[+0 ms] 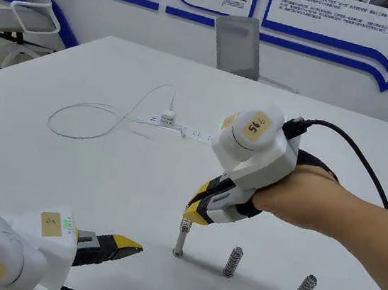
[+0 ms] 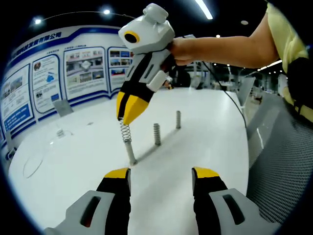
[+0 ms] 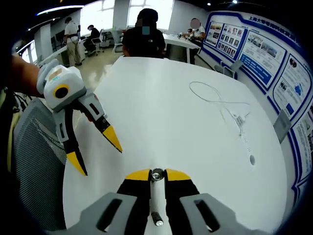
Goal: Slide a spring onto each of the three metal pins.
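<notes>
White cable (image 1: 88, 105) looped beside power strip (image 1: 188, 133) on table (image 1: 104, 176); grey chair (image 1: 237, 47) behind; wall posters (image 1: 339, 21).

Bright, even overhead light; fisheye-warped edges

The counter (image 1: 105, 169) is smooth and white, matt with a faint sheen. The spring (image 1: 185, 225) is bright coiled metal wire, and the pin (image 1: 179, 245) is duller grey metal. The right hand-held gripper (image 1: 189, 217) and left hand-held gripper (image 2: 161, 172) have glossy white plastic shells; their yellow tips look perhaps rubbery. The chair (image 3: 36, 161) at lower left is grey mesh.
</notes>
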Demonstrator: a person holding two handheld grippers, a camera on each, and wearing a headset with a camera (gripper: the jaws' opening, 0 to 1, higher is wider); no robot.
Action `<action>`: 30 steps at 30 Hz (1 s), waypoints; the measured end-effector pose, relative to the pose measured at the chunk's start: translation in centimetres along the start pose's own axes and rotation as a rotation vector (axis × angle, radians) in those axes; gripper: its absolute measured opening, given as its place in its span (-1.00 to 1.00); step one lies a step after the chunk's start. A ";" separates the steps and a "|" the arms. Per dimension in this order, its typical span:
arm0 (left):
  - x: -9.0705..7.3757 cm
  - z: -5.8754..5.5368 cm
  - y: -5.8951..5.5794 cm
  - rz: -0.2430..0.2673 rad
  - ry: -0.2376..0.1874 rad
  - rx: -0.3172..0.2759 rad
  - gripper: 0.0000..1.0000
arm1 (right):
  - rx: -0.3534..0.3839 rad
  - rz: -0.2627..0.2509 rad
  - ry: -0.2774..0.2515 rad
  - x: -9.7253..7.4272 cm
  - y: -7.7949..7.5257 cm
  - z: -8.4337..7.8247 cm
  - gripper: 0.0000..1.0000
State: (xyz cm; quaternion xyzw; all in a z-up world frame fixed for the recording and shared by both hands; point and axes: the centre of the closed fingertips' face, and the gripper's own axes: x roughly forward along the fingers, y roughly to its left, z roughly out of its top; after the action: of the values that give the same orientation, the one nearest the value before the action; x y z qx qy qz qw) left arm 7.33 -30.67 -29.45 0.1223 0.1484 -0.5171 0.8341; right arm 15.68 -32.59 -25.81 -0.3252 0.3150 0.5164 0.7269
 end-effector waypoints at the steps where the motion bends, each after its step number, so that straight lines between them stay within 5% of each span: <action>1: 0.0 0.0 0.0 -0.001 0.001 0.000 0.03 | 0.000 0.001 0.002 0.1 0.0 -0.1 -0.77; 30: 0.2 -0.4 -0.1 -0.007 0.014 -0.006 0.00 | 0.061 0.034 0.042 3.1 1.1 -2.8 -0.77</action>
State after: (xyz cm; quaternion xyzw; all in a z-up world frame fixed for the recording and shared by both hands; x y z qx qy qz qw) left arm 7.28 -30.69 -29.89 0.1230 0.1564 -0.5187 0.8315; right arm 15.13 -32.82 -30.05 -0.3085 0.3512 0.5118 0.7208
